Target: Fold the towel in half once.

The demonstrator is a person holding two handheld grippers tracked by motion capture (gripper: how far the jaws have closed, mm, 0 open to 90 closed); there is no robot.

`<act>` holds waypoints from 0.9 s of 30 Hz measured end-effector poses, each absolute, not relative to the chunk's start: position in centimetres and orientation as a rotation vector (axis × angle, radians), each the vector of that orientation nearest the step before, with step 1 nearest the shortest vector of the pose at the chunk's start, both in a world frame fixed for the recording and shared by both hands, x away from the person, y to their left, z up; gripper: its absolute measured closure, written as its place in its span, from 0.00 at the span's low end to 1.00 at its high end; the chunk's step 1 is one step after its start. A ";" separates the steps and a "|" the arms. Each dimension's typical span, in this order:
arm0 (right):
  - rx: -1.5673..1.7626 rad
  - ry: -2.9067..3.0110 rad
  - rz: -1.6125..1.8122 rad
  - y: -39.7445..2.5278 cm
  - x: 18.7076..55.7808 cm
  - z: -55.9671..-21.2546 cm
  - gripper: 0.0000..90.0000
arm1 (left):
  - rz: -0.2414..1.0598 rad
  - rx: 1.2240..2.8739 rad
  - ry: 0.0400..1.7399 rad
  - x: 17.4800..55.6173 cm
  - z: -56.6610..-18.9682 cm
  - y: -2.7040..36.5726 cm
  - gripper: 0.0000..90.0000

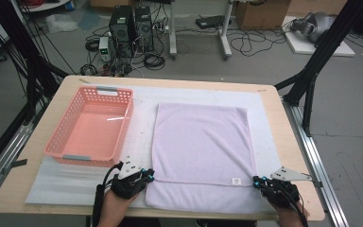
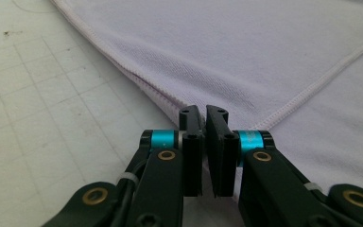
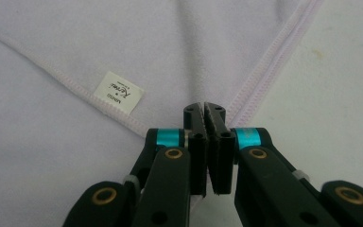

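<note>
A lavender towel (image 1: 201, 142) lies folded on the white mat (image 1: 75, 184), with its upper layer ending short of the near edge. My left gripper (image 1: 149, 176) sits at the upper layer's near left corner. In the left gripper view the jaws (image 2: 204, 111) are shut where the two hems of the towel (image 2: 246, 56) meet. My right gripper (image 1: 256, 181) is at the near right corner. There the jaws (image 3: 205, 108) are shut on the towel's (image 3: 123, 38) hemmed corner, just right of a small white label (image 3: 118, 92).
A pink plastic basket (image 1: 123, 127) stands empty on the mat left of the towel, just beyond my left gripper. The wooden table's near edge (image 1: 38, 208) runs close behind both hands. Black frame legs, cables and computers stand on the floor beyond the table.
</note>
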State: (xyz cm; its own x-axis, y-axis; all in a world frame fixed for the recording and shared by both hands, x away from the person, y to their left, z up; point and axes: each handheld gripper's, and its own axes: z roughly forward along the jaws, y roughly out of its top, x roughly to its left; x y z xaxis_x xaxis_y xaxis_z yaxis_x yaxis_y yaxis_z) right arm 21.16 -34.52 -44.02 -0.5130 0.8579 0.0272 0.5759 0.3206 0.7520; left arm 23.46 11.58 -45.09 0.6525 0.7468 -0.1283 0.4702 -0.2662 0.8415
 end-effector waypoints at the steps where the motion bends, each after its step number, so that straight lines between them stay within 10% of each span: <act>1: 1.278 2.216 1.027 -34.5 21.2 -44.1 0.98 | 0.364 1.922 0.955 23.5 -45.1 11.6 0.91; 6: 1.285 2.221 1.021 -34.4 21.2 -44.2 0.97 | 0.370 1.918 0.990 23.8 -45.3 11.4 0.75; 12: 1.282 2.220 1.026 -34.5 21.3 -44.2 0.97 | 0.421 1.935 0.980 23.7 -45.2 11.1 0.92; 18: 1.287 2.221 1.027 -34.5 21.3 -44.2 0.96 | 0.417 1.893 1.000 23.9 -45.1 11.4 0.83; 27: 1.286 2.225 1.030 -34.5 21.3 -44.2 0.96 | 0.432 1.893 0.966 23.7 -44.9 11.2 0.97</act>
